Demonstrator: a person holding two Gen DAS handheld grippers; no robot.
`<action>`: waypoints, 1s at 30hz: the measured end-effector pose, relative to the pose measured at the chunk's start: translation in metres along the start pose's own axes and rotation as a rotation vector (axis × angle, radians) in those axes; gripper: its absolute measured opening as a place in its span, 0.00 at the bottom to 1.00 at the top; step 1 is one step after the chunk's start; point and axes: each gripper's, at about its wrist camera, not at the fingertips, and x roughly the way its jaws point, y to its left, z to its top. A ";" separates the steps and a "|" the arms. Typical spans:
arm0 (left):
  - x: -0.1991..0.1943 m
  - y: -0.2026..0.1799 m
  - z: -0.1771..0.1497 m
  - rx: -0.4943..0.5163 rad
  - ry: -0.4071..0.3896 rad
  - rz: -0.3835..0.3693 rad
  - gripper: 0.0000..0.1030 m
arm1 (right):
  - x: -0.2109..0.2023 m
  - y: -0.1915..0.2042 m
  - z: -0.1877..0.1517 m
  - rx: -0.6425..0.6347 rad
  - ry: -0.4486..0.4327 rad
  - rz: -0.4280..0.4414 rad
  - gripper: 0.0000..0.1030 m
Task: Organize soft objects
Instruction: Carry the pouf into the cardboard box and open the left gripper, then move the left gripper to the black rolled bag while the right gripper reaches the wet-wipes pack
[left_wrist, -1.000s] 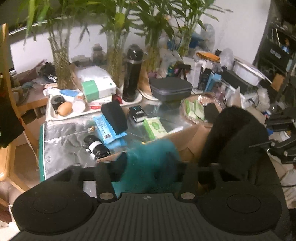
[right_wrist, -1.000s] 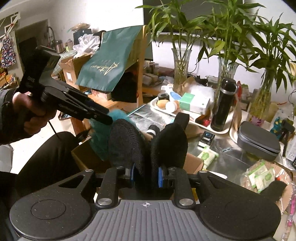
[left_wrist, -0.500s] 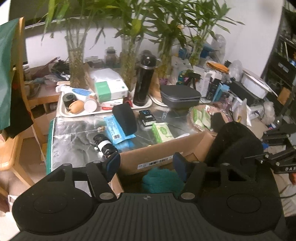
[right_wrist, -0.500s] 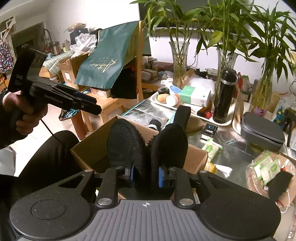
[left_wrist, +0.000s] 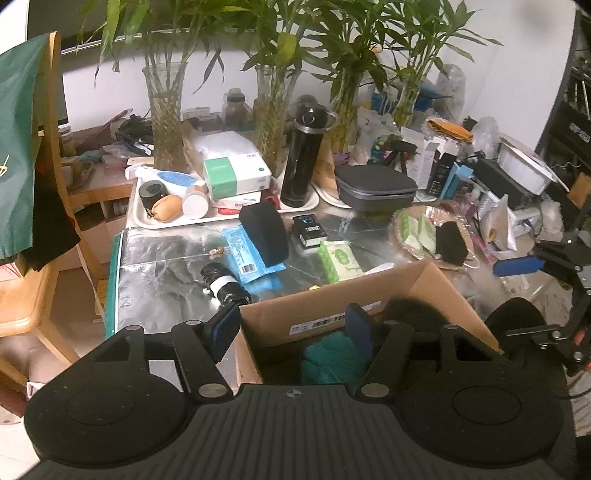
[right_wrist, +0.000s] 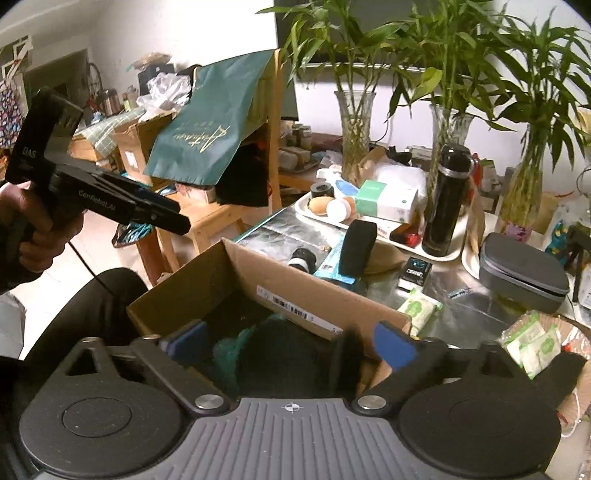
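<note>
A: Why do both tools sit over the box (left_wrist: 332, 306)?

B: It seems to be the collecting bin. The left tool (left_wrist: 291, 328) is spread and empty; a teal cloth (left_wrist: 332, 360) lies inside, just below it.

A: And the right tool (right_wrist: 291, 341)?

B: Also spread, gripping nothing. A black soft item (right_wrist: 280, 354) sits in the box between its fingers.

Foil-covered table (left_wrist: 162, 254) bears tray (left_wrist: 221, 218), cardboard box (left_wrist: 332, 306).
</note>
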 end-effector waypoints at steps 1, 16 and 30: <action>0.000 0.001 0.000 -0.002 0.000 0.004 0.60 | 0.000 -0.001 -0.001 0.003 0.001 -0.003 0.97; 0.018 0.013 0.007 -0.027 0.008 0.058 0.60 | 0.011 -0.027 -0.014 0.092 0.038 -0.114 1.00; 0.046 0.029 0.007 -0.091 0.026 0.067 0.60 | 0.042 -0.050 0.003 0.137 0.043 -0.161 1.00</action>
